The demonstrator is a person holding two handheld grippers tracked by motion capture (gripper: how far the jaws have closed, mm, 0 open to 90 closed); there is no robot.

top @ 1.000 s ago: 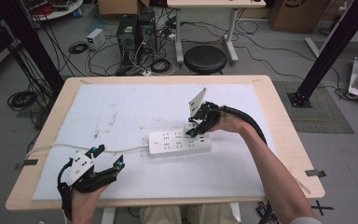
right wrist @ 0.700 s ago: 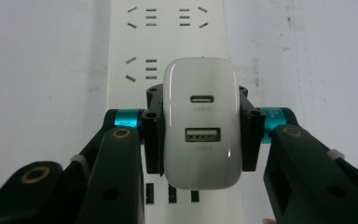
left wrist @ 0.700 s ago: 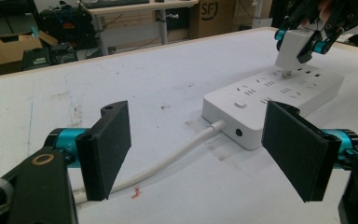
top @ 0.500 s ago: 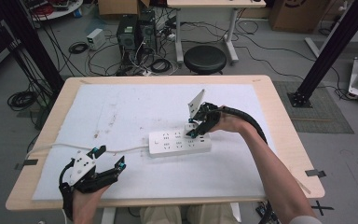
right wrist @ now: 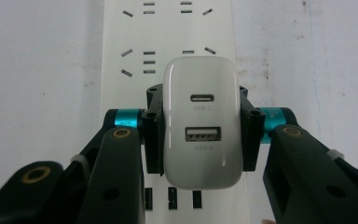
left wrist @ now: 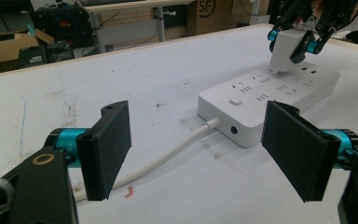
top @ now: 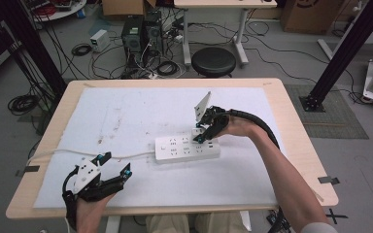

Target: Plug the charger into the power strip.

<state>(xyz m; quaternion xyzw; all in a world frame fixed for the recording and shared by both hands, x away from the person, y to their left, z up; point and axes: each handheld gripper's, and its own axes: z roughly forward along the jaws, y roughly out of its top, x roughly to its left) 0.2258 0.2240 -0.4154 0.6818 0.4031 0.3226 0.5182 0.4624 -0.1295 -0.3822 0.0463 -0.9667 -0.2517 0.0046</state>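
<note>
2 grippers on table (top: 301,160). High view: right gripper (top: 205,132) over power strip (top: 184,148) mid-table; left gripper (top: 112,167) near front edge, bare sheet around. Left gripper view: jaws wide, nothing between. Right gripper view: jaws clamp charger (right wrist: 201,122) above strip sockets.

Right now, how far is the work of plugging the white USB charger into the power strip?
Done: the right gripper is shut on the white USB charger and holds it over the white power strip. In hand: the left gripper view shows the charger's base at the strip's sockets; whether it is fully seated I cannot tell. The left gripper waits open near the strip's cable. Left: probably pressing it home and letting go.
</note>
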